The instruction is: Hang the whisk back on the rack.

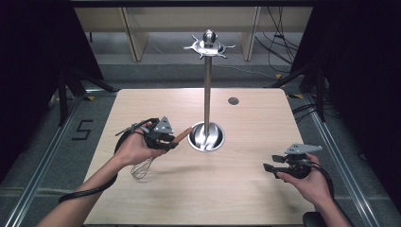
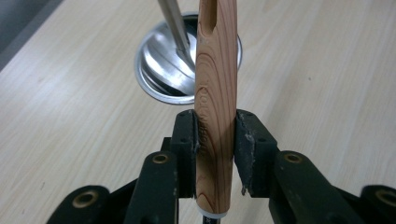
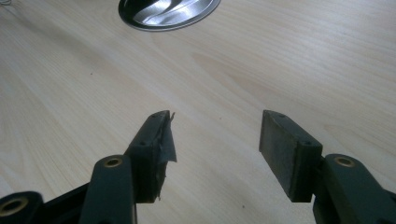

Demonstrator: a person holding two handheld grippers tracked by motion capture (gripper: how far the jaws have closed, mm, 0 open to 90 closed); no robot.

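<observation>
Left gripper (image 1: pixel 174 140) is clamped on the wooden handle (image 2: pixel 214 107) of a whisk (image 1: pixel 142 168); both jaws press the handle's sides. Handle tip points toward the stand base (image 1: pixel 206 137), roughly 3 o'clock from the hand; the wire head hangs toward 7 o'clock, over the table (image 1: pixel 246 189). The stand pole (image 1: pixel 207 94) rises from the base to a hook crown (image 1: pixel 208 46). Right gripper (image 3: pixel 215 140) is held low at table's 4 o'clock, jaws wide apart, holding nothing.
</observation>
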